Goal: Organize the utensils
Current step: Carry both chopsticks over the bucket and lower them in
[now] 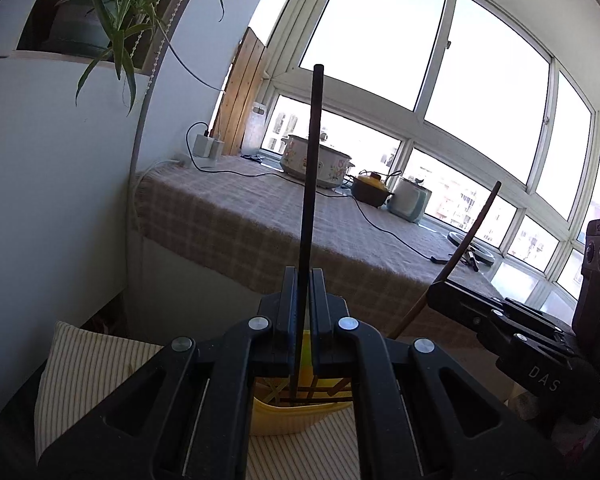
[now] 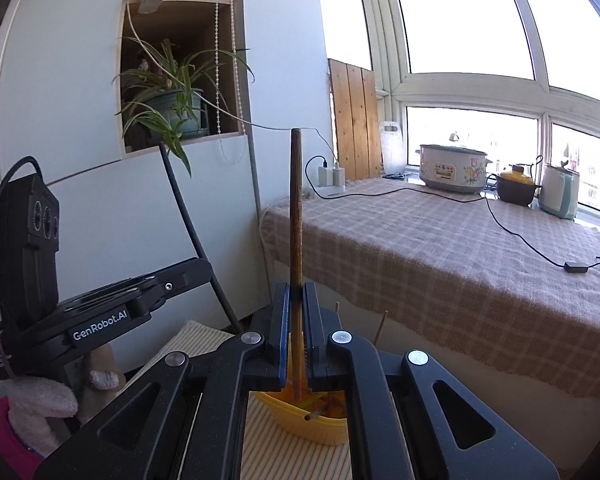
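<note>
My left gripper (image 1: 303,280) is shut on a dark chopstick (image 1: 311,184) that stands upright, its lower end over a yellow holder (image 1: 290,416) with several sticks in it. My right gripper (image 2: 296,292) is shut on a brown wooden chopstick (image 2: 296,208), also upright, above the same yellow holder (image 2: 320,426). In the left wrist view the right gripper (image 1: 440,286) shows at the right with the brown chopstick (image 1: 476,228) slanting through it. In the right wrist view the left gripper (image 2: 198,270) shows at the left with the dark chopstick (image 2: 184,212).
The yellow holder stands on a striped cloth (image 2: 260,440). Behind is a counter with a checked cloth (image 2: 440,240), a flowered slow cooker (image 2: 452,168), a brown pot (image 2: 514,188), a pale kettle (image 2: 560,190) and a black cable (image 2: 516,232). A potted plant (image 2: 172,100) sits in a wall niche.
</note>
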Demonstrator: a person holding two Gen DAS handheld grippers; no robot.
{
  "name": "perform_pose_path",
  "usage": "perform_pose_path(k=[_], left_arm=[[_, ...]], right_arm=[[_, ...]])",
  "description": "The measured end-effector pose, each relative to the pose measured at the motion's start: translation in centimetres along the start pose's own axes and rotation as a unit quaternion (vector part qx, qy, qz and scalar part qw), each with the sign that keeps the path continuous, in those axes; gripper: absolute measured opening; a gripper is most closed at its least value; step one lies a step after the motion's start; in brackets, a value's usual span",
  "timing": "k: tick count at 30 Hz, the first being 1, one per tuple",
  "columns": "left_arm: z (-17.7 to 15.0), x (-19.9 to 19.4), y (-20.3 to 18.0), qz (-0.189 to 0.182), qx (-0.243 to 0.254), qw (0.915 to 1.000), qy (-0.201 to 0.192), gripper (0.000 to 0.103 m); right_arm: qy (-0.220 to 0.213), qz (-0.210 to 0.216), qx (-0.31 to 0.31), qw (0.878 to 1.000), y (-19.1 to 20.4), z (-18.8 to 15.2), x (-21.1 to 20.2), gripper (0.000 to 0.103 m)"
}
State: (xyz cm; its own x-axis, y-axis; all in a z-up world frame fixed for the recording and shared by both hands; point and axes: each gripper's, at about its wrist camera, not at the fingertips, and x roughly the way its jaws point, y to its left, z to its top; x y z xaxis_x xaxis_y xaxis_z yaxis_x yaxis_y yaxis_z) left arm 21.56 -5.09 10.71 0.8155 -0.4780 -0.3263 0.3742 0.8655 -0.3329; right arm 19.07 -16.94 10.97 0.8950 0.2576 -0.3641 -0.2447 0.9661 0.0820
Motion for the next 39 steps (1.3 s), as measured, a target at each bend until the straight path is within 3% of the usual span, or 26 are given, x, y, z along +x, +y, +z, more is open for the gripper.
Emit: perform_pose_path(k=[13, 23, 39], left_arm=[[-1.5, 3.7, -1.4, 0.042, 0.058, 0.9973, 0.015, 0.003], [-3.1, 4.5, -1.8, 0.048, 0.078, 0.9954, 0.029, 0.003], [-4.9, 3.2, -2.0, 0.043, 0.091, 0.9946, 0.025, 0.003]], right_arm=[[0.038, -0.047, -0.005, 0.998, -2.2, -1.3, 3.9, 0.004], [0.06, -0.06, 0.011, 0.996, -3.9, -2.4, 4.9, 0.004], [0.07, -0.059, 0.001, 0.996, -3.1, -3.2, 5.3, 0.004]])
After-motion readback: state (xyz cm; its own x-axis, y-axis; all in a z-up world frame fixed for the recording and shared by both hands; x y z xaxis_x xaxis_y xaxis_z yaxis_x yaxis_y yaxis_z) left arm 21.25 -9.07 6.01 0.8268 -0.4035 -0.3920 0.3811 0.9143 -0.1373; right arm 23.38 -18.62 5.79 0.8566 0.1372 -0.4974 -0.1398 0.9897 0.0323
